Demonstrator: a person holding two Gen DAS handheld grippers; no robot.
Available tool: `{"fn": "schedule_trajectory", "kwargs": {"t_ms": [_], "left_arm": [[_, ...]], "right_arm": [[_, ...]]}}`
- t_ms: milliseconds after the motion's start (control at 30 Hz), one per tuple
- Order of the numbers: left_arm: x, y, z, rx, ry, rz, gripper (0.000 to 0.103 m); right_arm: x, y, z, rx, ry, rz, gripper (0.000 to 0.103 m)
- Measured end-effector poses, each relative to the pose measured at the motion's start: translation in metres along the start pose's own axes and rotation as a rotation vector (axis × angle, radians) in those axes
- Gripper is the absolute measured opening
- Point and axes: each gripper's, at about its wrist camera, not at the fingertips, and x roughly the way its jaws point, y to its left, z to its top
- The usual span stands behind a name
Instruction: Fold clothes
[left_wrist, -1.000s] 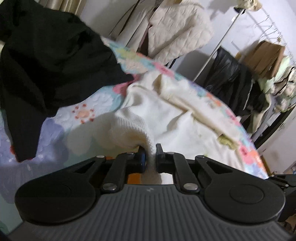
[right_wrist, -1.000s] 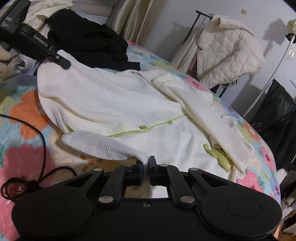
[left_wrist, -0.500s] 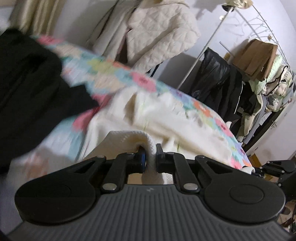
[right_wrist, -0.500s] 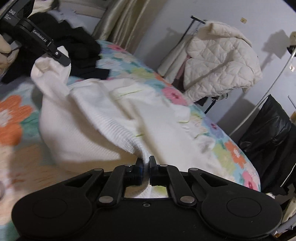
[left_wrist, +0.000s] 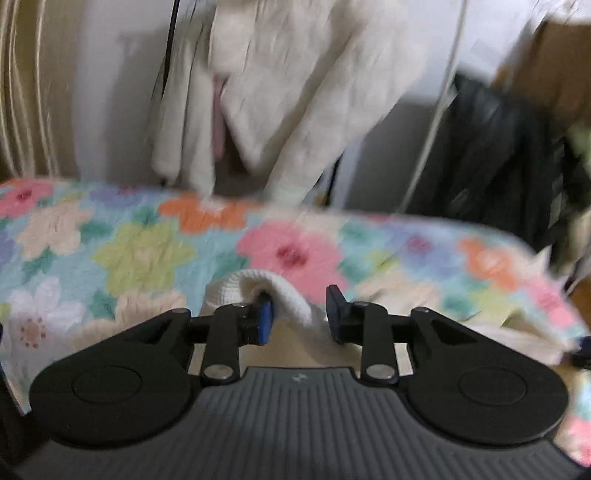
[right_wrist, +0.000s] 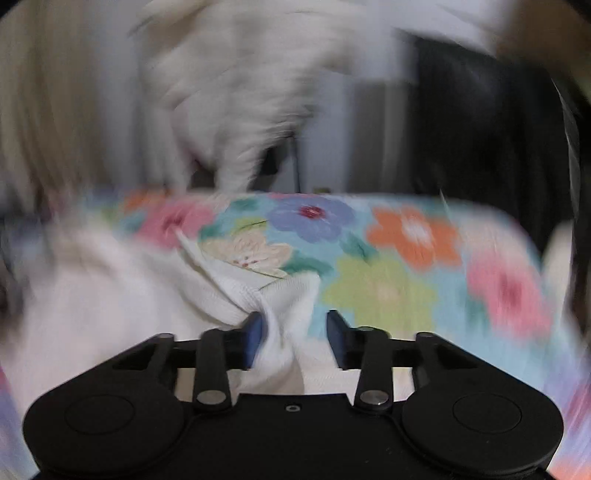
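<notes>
Between the parted blue-padded jaws of the left gripper (left_wrist: 300, 314) lies a fold of the white ribbed knit garment (left_wrist: 291, 299), released. Right gripper (right_wrist: 293, 330) likewise gapes around its bunched cloth, which rests on the floral quilted bedspread (right_wrist: 388, 266).

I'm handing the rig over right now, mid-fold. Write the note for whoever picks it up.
Left claw: open, with a fold of the white knit garment draped over the blue pad on one side.
Right claw: open, knit cloth bunched between the pads, not pinched.
The garment lies on the floral bedspread, its bulk left of the right claw. Both views are blurred.
Done: the cloth is released from both claws.
Left: pull both claws clear without snagging, check how the fold landed, then smooth or continue.
</notes>
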Motion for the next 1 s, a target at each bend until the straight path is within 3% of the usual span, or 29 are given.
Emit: {"fn": "schedule_trajectory", "kwargs": {"t_ms": [67,100,167,200,333,467,533,567,600,733,767,833,900,967,1000], "left_arm": [[0.032,0.001,-0.002,0.0,0.034,0.049,0.032],[0.045,0.002,-0.005,0.001,0.047,0.068,0.039],[0.038,0.009,-0.021,0.016,0.042,0.066,0.048],[0.033,0.013,-0.028,0.026,0.037,0.066,0.049],[0.002,0.028,-0.038,0.022,-0.031,0.025,0.056],[-0.01,0.033,-0.029,0.032,-0.05,-0.012,0.059],[-0.006,0.028,-0.023,0.076,-0.034,0.016,0.059],[-0.005,0.028,-0.022,0.097,-0.027,0.042,0.059],[-0.003,0.028,-0.022,0.117,-0.021,0.068,0.059],[0.002,0.026,-0.02,0.2,0.005,0.171,0.059],[0.003,0.026,-0.019,0.22,0.011,0.197,0.059],[0.0,0.031,-0.021,0.233,0.023,0.227,0.059],[-0.008,0.04,-0.025,0.22,0.034,0.238,0.059],[-0.02,0.053,-0.032,0.146,0.049,0.204,0.06],[-0.027,0.059,-0.036,0.11,0.056,0.185,0.06]], "right_arm": [[-0.022,-0.014,-0.03,0.114,-0.042,0.063,0.052],[-0.032,-0.017,-0.046,0.133,-0.064,0.082,0.055],[-0.044,-0.014,-0.08,0.056,-0.082,0.056,0.055],[-0.045,-0.011,-0.094,-0.001,-0.084,0.037,0.055],[-0.028,0.02,-0.12,-0.402,0.04,0.023,0.055],[-0.008,0.055,-0.122,-0.591,0.068,-0.003,0.055],[0.01,0.054,-0.104,-0.585,0.049,-0.057,0.047],[0.019,0.053,-0.095,-0.582,0.04,-0.084,0.026],[0.027,0.052,-0.086,-0.572,0.03,-0.111,0.003],[0.046,-0.008,-0.035,-0.235,-0.011,-0.277,0.004],[0.045,-0.023,-0.028,-0.146,-0.011,-0.307,0.008],[0.031,-0.034,-0.029,-0.092,-0.009,-0.328,0.014],[0.016,-0.044,-0.031,-0.036,-0.008,-0.347,0.035],[-0.019,-0.051,-0.046,0.083,-0.045,-0.289,0.056],[-0.037,-0.053,-0.057,0.155,-0.066,-0.256,0.059]]}}
